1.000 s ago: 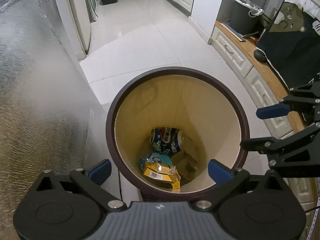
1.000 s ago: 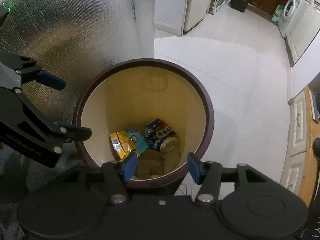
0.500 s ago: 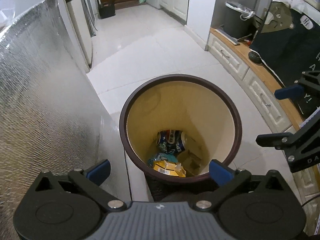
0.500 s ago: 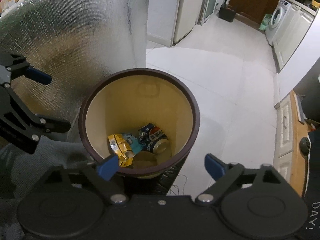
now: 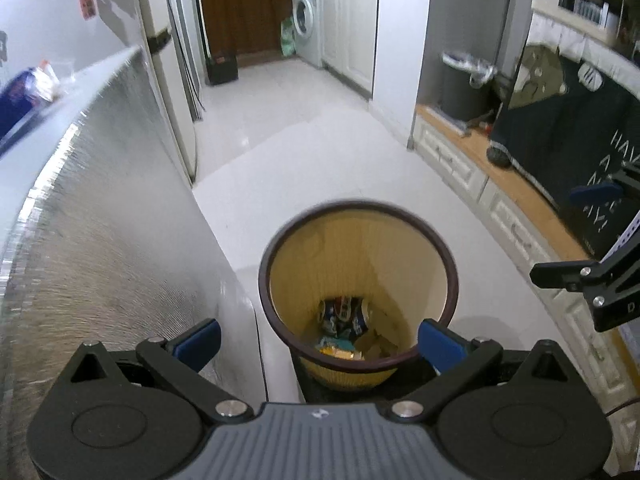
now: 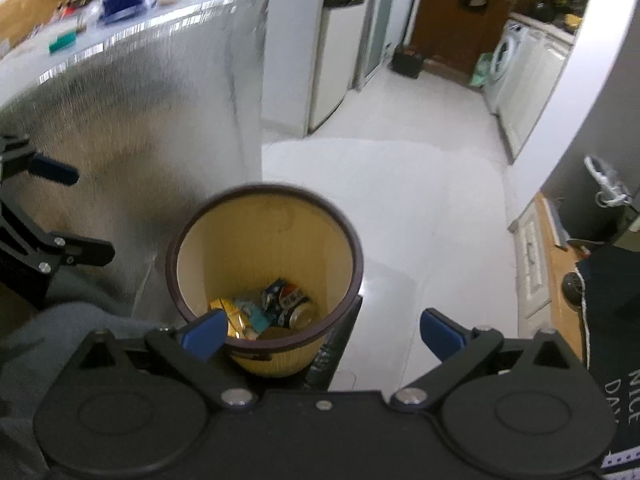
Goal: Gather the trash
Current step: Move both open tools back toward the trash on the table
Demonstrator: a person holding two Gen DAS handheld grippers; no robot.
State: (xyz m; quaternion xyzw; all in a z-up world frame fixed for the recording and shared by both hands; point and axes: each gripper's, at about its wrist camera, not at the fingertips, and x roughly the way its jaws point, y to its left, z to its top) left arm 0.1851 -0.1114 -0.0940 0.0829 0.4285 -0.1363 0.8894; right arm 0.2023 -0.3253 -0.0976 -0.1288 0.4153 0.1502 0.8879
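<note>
- Both grippers hang above the waste bin (image 5: 357, 280), nothing in either; left gripper (image 5: 319, 340) jaws spread wide; right gripper (image 6: 322, 330) likewise wide apart.
- Trash lies at the bin's bottom: a Pepsi can (image 6: 289, 303), a yellow wrapper (image 6: 230, 312), a teal packet (image 6: 256, 317).
- We judge the drop finished; next, lift clear of the bin rim and turn toward the foil-covered counter (image 6: 140, 120) beside the bin, where more items sit; keep jaws open.
- Against the earlier frames: both cameras sit higher and farther back, the bin looks smaller; the right jaws were narrow a second ago, now wide.
</note>
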